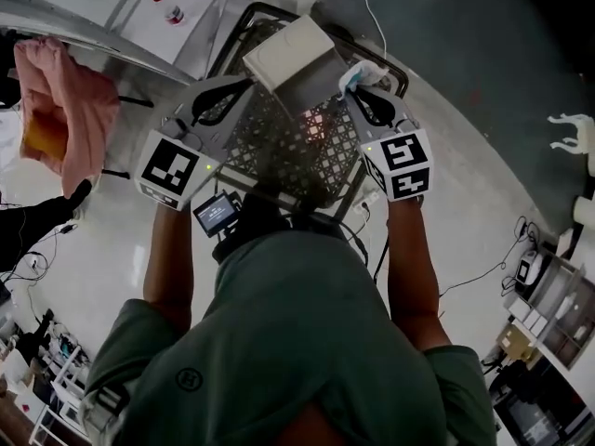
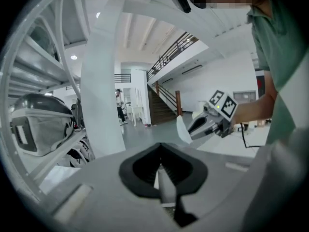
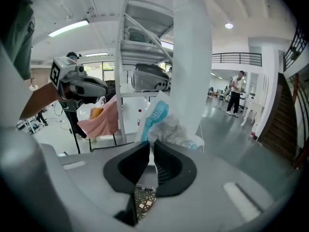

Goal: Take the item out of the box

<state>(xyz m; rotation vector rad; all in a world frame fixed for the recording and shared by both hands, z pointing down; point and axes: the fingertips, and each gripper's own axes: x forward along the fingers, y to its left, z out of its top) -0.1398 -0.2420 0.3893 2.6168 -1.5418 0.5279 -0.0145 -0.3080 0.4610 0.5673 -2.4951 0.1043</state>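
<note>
Bag [image 1: 290, 56] hung over the crate [image 1: 279, 151], stretched between us. Left gripper [image 1: 245, 88] and right gripper [image 1: 359, 87] were each pinched nearly closed on a thin edge. Risk: slick plastic slipping, the bag dropping back.

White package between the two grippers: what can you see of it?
The white package is plain, boxy and flat-sided, tilted, held over the far end of the black mesh basket. Crinkly clear plastic wrap with blue print bunches at its right end. The left gripper is shut on a thin white edge of it; the right gripper pinches the bunched wrap. Nothing else seems to touch it.
</note>
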